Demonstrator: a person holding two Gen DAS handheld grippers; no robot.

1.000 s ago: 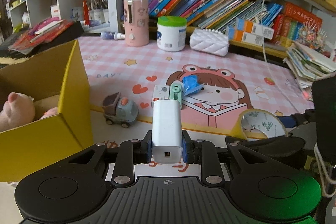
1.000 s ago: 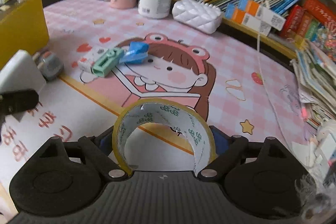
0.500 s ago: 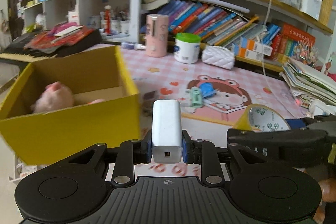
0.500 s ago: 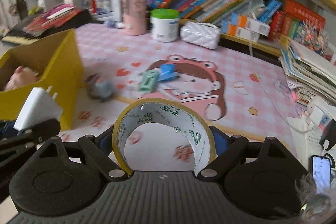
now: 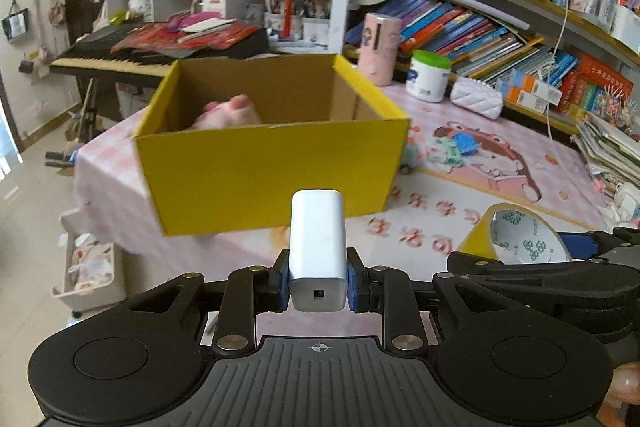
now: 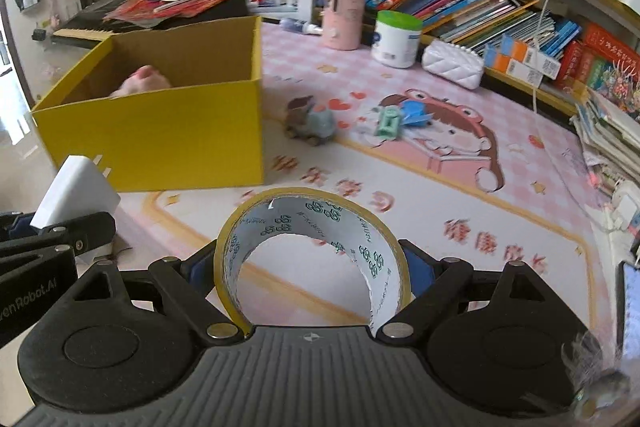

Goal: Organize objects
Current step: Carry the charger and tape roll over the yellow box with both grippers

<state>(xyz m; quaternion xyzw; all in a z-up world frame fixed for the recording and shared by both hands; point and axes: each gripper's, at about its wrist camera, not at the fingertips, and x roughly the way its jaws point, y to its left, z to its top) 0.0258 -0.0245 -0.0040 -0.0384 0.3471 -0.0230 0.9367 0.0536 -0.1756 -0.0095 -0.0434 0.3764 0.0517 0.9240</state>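
The yellow box [image 5: 272, 163] sits on the pink table [image 5: 424, 227] straight ahead of and below my left hand-held gripper [image 5: 318, 281], its long side facing me and a pink plush toy [image 5: 230, 115] inside. That left hand-held gripper, nearer of my 2, is clenched on the white charger [image 5: 318, 247], long axis pointing at the box. My right hand-held gripper [image 6: 312, 267] grasps the tape roll [image 6: 312, 223], its hole facing forward, the box ahead to its left.

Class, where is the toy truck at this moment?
In the right wrist view the toy truck stands on the pink mat, just right of the yellow box and left of the green stapler.
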